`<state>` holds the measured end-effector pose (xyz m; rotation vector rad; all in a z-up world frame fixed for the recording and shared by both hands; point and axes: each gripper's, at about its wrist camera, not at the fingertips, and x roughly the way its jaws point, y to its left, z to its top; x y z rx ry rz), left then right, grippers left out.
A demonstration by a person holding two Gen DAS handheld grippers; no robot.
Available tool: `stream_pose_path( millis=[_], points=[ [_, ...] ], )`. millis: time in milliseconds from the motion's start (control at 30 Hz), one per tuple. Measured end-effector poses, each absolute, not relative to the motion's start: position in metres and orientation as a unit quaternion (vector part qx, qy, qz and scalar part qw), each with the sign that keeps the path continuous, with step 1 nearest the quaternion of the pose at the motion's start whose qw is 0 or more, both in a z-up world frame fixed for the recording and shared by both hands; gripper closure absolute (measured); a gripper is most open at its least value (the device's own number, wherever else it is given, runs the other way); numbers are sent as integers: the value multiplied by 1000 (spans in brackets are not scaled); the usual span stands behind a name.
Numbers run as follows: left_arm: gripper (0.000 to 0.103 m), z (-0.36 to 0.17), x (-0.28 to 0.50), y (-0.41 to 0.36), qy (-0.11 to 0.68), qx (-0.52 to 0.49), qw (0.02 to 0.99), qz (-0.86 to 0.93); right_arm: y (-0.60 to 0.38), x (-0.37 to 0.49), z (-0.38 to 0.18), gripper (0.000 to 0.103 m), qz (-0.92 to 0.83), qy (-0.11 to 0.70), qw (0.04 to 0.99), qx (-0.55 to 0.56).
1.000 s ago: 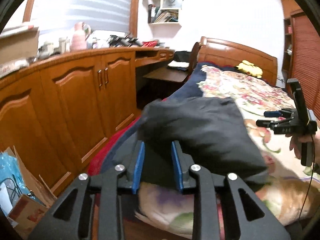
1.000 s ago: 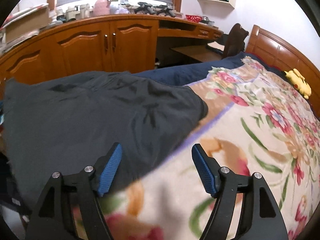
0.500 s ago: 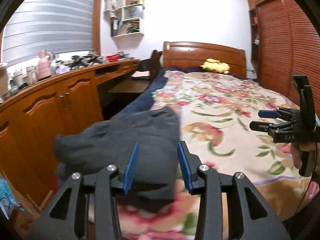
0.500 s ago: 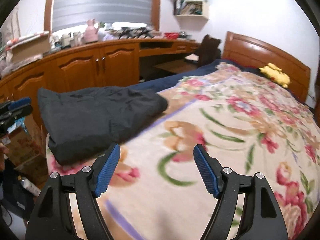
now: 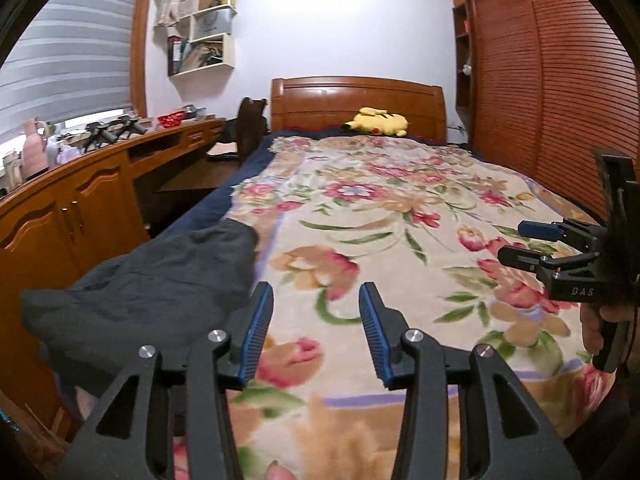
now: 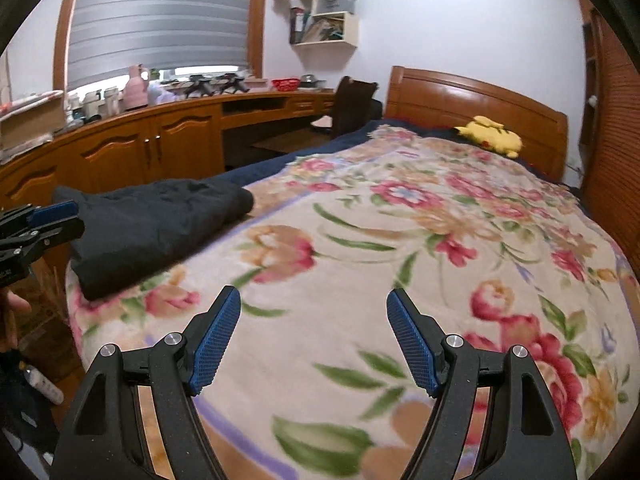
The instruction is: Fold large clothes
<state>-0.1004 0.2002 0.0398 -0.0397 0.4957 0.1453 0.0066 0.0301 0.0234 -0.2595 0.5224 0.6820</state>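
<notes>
Tools first: my left tool (image 5: 316, 328) is opening w/ nothing between its pads, right tool (image 6: 314, 338) gapes wide, empty too. Dark garment (image 6: 156, 224) lies folded at bed's (image 6: 400, 264) near-left corner, right by the edge. Risk: a careless brush could tip it to the floor.

Dark grey garment (image 6: 156, 224), apparently folded, lies flat at floral bedspread's (image 6: 400, 264) near left corner
</notes>
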Motion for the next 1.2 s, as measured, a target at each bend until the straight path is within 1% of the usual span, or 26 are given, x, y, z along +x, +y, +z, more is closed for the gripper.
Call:
stream_pose_path(
  millis=[167, 300, 733, 900, 1200],
  points=[
    [57, 35, -86, 172, 245, -25, 968, 47, -2, 5, 18, 26, 309, 253, 910, -110],
    [53, 31, -72, 145, 246, -25, 968, 29, -29, 5, 14, 26, 291, 253, 918, -91],
    [52, 15, -13, 68, 264, -14, 965, -5, -115, 26, -8, 26, 224, 261, 938, -50],
    [52, 7, 9, 37, 261, 6, 965, -5, -142, 31, -7, 26, 190, 241, 950, -51],
    [52, 5, 15, 13, 219, 12, 976, 8, -172, 25, 7, 26, 146, 185, 971, -33]
  ],
)
